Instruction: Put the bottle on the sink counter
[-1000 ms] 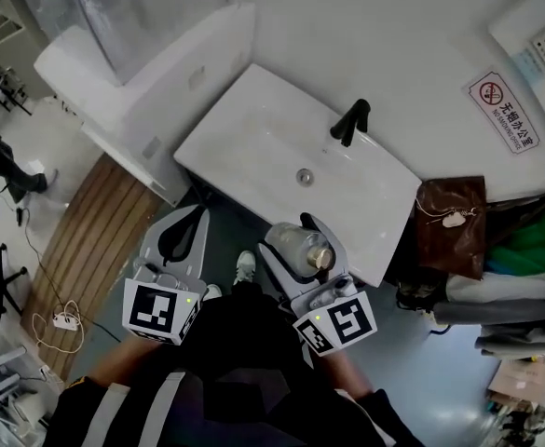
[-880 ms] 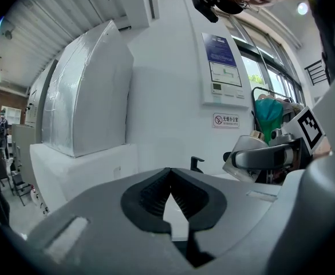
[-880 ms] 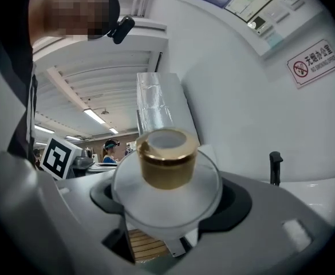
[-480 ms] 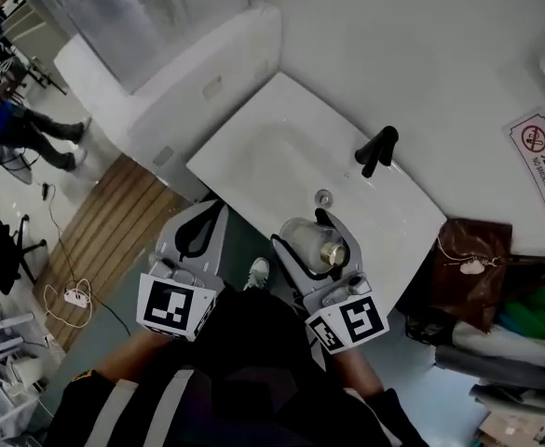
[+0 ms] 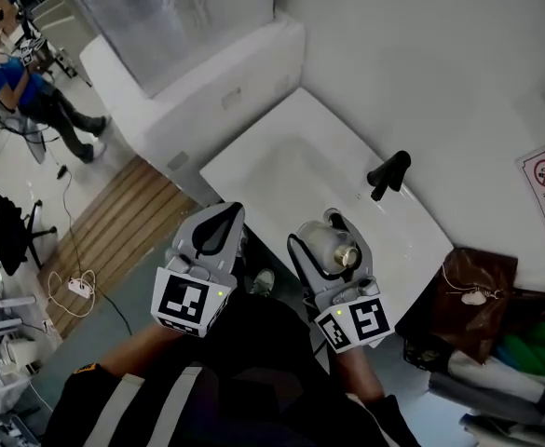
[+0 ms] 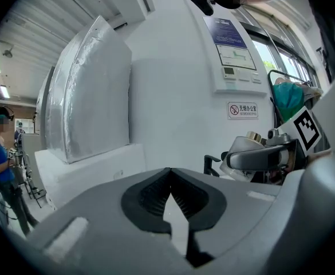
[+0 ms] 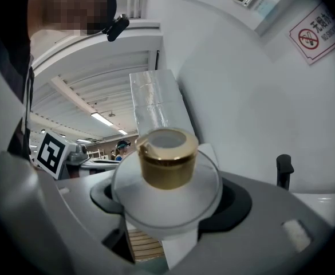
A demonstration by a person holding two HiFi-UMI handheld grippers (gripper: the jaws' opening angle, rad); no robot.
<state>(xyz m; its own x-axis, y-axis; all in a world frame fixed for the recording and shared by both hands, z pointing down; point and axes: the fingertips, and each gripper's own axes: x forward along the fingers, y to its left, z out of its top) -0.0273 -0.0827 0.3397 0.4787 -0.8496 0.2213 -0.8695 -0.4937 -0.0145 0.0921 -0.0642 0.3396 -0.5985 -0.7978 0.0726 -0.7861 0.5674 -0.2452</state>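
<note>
Carrying the bottle (image 5: 320, 246) in my right gripper (image 5: 332, 235), I hold it by its clear body with the jaws spread wide around it and the gold cap pointing back toward me. In the head view it hangs at centre-right, over the near edge of the sink (image 5: 272, 170) and just below the faucet (image 5: 388, 170). It is not yet set down. My left gripper (image 5: 219, 223) is empty, with its jaws together, at the sink's near-left edge.

Procedure for this step, as I judge it:
- Aim for the flat counter (image 5: 419, 236) at the right of the faucet, not the basin.
- Keep the grip firm; the body is smooth and rounded and may slip.
- Turn the bottle base-down before contact, or it may roll toward the basin.
- Open the jaws only once it rests on the counter.
- Keep the left gripper clear.

Change from the earlier head views: the bottle was below the sink's edge, over the floor, and now overlaps the edge. Both grippers have moved up-frame toward the sink. The grip looks unchanged.
</note>
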